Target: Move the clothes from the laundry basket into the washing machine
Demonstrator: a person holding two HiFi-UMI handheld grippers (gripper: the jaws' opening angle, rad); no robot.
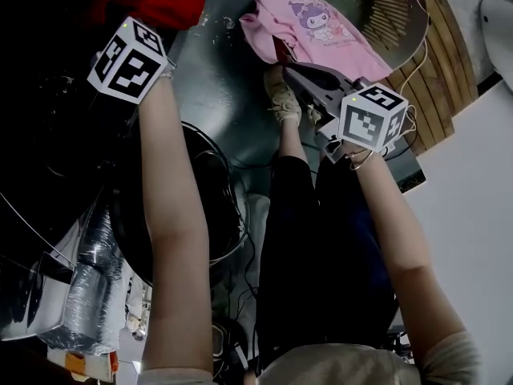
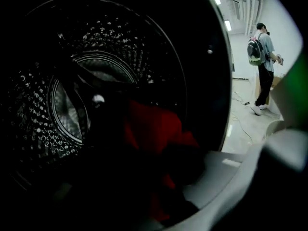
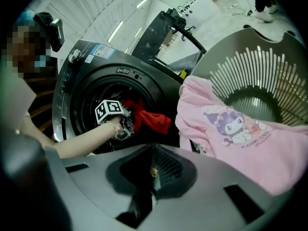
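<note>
The left gripper [image 3: 129,124] reaches into the round door opening of the washing machine [image 3: 96,76]. The red garment [image 3: 151,119] hangs over the lip of that opening, right at the gripper's tip. The view along its jaws is too dark to tell whether they pinch the cloth. Off to the right of the machine's door, the right gripper [image 3: 153,157] has its jaws closed together on nothing. The pink shirt [image 3: 226,129] drapes over the rim of the laundry basket [image 3: 255,71], just beside that gripper.

The garment [image 3: 153,121] is red, the top [image 3: 240,143] pink with a purple cartoon print, the laundry basket [image 3: 269,66] grey.
</note>
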